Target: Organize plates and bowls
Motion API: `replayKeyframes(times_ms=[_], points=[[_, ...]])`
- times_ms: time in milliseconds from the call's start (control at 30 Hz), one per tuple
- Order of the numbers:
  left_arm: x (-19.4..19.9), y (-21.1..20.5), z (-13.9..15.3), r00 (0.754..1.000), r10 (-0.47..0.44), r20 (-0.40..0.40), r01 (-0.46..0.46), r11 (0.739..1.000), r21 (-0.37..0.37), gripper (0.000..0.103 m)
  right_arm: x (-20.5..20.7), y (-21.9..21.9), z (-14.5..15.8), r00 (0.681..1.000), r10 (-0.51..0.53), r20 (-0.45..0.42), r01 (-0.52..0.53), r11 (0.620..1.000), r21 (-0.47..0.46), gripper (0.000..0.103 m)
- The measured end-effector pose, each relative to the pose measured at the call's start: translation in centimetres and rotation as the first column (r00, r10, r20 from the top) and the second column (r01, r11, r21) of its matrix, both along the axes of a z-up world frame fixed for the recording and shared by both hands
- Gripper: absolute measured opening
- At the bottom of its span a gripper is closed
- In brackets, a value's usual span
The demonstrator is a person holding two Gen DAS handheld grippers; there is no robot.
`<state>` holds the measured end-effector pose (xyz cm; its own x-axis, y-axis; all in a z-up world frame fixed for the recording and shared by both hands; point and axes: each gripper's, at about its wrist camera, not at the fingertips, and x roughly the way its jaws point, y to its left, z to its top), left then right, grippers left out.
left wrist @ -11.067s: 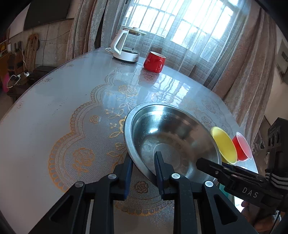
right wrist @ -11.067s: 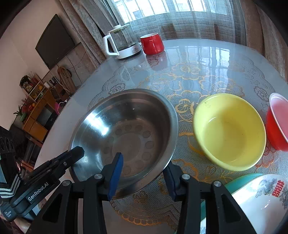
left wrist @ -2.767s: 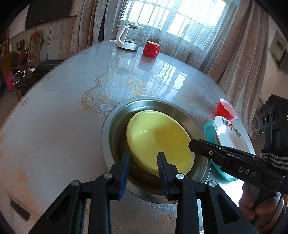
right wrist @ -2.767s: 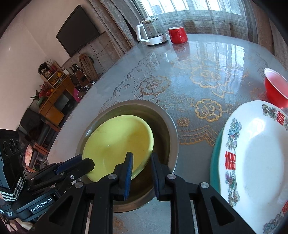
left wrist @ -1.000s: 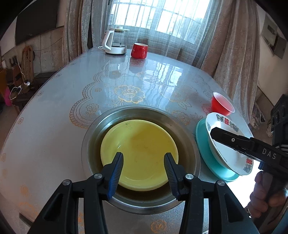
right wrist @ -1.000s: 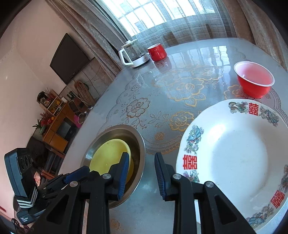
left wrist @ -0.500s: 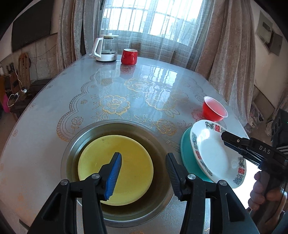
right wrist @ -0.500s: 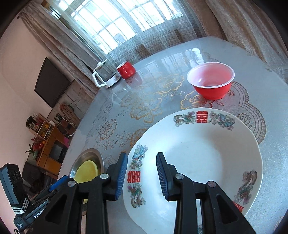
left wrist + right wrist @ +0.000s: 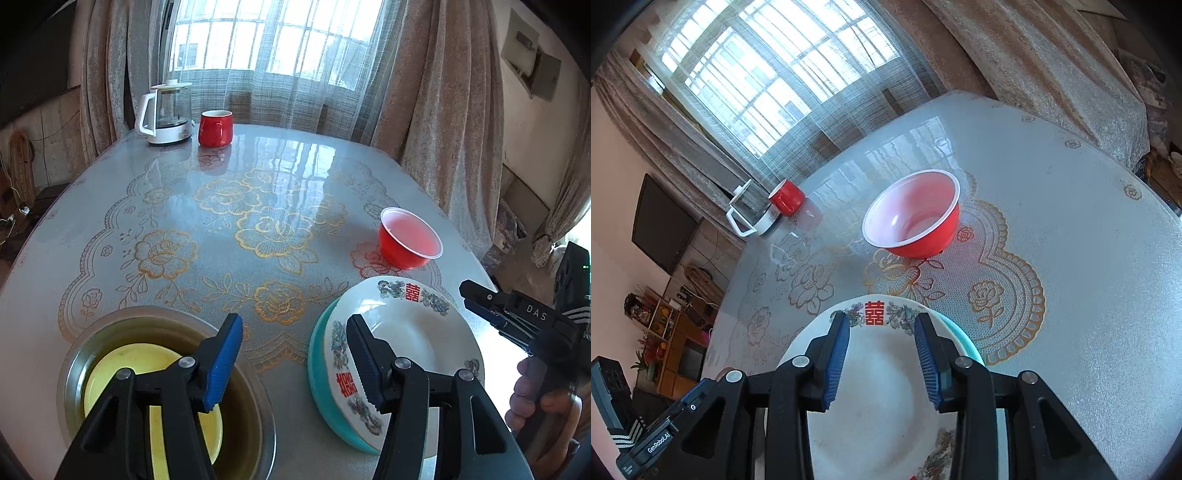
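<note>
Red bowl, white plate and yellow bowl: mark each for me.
red bowl [image 9: 916, 218], right wrist view, on its pale inner wall.
white plate [image 9: 417, 332], left wrist view, on its bare centre.
yellow bowl [image 9: 147, 360], left wrist view, on its inner surface.

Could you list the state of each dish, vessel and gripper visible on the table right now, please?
Steel basin: upright, holds the yellow bowl.
Yellow bowl: nested in the basin, empty.
White patterned plate: stacked on the teal plate, empty.
Teal plate: underneath, mostly covered.
Red bowl: upright, empty, standing alone.
Red mug: upright.
Glass kettle: lid on.
Left gripper: open, jaws just widening, nothing between.
Right gripper: open above the white plate, jaws just widening.
</note>
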<state>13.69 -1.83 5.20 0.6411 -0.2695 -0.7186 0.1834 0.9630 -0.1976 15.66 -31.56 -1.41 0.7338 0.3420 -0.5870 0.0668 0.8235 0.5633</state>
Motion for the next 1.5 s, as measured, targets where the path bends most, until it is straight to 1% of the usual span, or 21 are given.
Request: replayKeyframes(times_ms=[133, 267, 333, 467, 633, 767, 867, 1067, 1200, 1367, 1400, 1467, 1500], points=[[2.2, -1.8, 0.1, 1.0, -0.016, -0.011, 0.016, 1.0, -0.004, 0.059, 1.4, -1.2, -0.1, 1.0, -0.01, -0.013, 0.01, 1.0, -0.004, 0.039], [4.9, -3.7, -0.1, 0.996, -0.057, -0.072, 0.051, 0.996, -0.077, 0.059, 2.9, -2.3, 0.0, 1.0, -0.012, -0.02, 0.012, 1.0, 0.0, 0.039], [6.1, -5.0, -0.4, 0.992, -0.077, -0.101, 0.067, 0.993, -0.096, 0.059, 3.5, -2.8, 0.0, 0.999, -0.012, -0.03, 0.012, 1.0, 0.007, 0.039], [8.2, -7.5, -0.5, 0.988, -0.113, -0.1, 0.104, 0.991, -0.087, 0.058, 4.5, -4.1, 0.2, 0.998, -0.043, -0.035, 0.044, 0.999, 0.013, 0.039], [10.2, -9.2, -0.6, 0.986, -0.136, -0.101, 0.122, 0.984, -0.132, 0.058, 5.8, -5.5, 0.3, 0.997, -0.067, -0.034, 0.068, 0.997, 0.032, 0.039], [11.5, -9.9, -1.0, 0.986, -0.131, -0.106, 0.116, 0.985, -0.131, 0.057, 6.9, -6.3, 0.4, 0.997, -0.076, -0.026, 0.077, 0.996, 0.048, 0.039], [12.4, -10.1, -1.4, 0.986, -0.123, -0.112, 0.103, 0.981, -0.164, 0.057, 7.7, -6.8, 0.3, 0.996, -0.087, -0.027, 0.089, 0.994, 0.059, 0.039], [13.9, -10.3, -2.3, 0.984, -0.105, -0.144, 0.074, 0.976, -0.207, 0.056, 8.8, -7.6, 0.0, 0.995, -0.095, -0.039, 0.098, 0.992, 0.074, 0.039], [14.7, -11.2, -2.8, 0.981, -0.11, -0.157, 0.075, 0.974, -0.213, 0.053, 9.3, -7.8, -0.2, 0.995, -0.096, -0.037, 0.099, 0.991, 0.091, 0.039], [16.1, -12.4, -4.3, 0.977, -0.092, -0.195, 0.055, 0.98, -0.189, 0.047, 10.2, -7.2, -1.2, 0.994, -0.094, -0.053, 0.098, 0.992, 0.08, 0.039], [16.3, -12.5, -4.6, 0.975, -0.092, -0.204, 0.05, 0.978, -0.2, 0.046, 10.4, -7.0, -1.4, 0.994, -0.089, -0.059, 0.093, 0.993, 0.073, 0.038], [16.7, -12.7, -5.2, 0.97, -0.103, -0.221, 0.056, 0.976, -0.21, 0.046, 10.9, -6.5, -1.8, 0.994, -0.073, -0.079, 0.078, 0.995, 0.06, 0.031], [16.9, -12.8, -5.4, 0.969, -0.102, -0.226, 0.053, 0.976, -0.212, 0.046, 11.1, -6.3, -2.0, 0.995, -0.063, -0.081, 0.068, 0.996, 0.059, 0.03]])
